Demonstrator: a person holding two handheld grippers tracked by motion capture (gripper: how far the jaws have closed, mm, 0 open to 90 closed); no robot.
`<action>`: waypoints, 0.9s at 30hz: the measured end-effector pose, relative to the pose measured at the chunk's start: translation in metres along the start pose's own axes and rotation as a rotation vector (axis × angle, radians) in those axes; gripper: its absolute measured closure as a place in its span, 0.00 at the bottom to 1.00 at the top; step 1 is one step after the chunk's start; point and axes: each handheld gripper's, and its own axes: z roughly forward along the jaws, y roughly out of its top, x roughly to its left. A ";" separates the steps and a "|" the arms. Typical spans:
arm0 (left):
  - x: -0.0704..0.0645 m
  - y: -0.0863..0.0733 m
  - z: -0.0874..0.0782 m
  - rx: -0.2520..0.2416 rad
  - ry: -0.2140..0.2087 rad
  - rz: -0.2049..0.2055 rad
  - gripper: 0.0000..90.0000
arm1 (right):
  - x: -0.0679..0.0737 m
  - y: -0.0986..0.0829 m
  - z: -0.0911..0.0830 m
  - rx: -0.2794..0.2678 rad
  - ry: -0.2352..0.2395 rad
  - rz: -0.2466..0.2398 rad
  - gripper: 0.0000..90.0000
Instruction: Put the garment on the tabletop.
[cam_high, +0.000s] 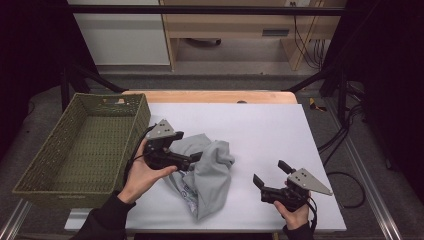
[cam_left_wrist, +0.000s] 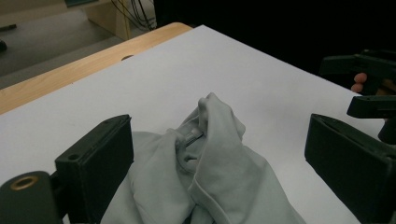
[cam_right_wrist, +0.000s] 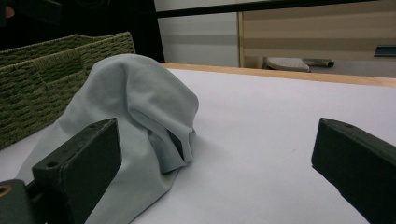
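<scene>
High view: a crumpled pale grey garment (cam_high: 207, 172) lies bunched on the white worktop (cam_high: 260, 130), lower centre of the frame, just right of the green woven basket (cam_high: 80, 145) at the left edge. The left tongs (cam_high: 196, 158) meet the garment's left side; in the left gripper view the jaws stand wide apart with the cloth (cam_left_wrist: 205, 172) between them, ungripped. The right tongs (cam_high: 270, 173), lower right, are spread open and hold nothing, apart from the garment.
</scene>
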 end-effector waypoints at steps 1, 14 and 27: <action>0.001 -0.005 -0.002 -0.012 -0.005 -0.014 0.09 | 0.000 0.000 0.000 0.000 0.000 0.000 0.02; 0.003 -0.067 -0.036 -0.085 0.076 -0.082 0.06 | 0.000 0.000 -0.001 0.000 0.002 -0.002 0.01; 0.005 -0.096 -0.056 -0.154 0.153 -0.090 0.05 | -0.001 -0.001 -0.002 0.000 0.017 -0.011 0.01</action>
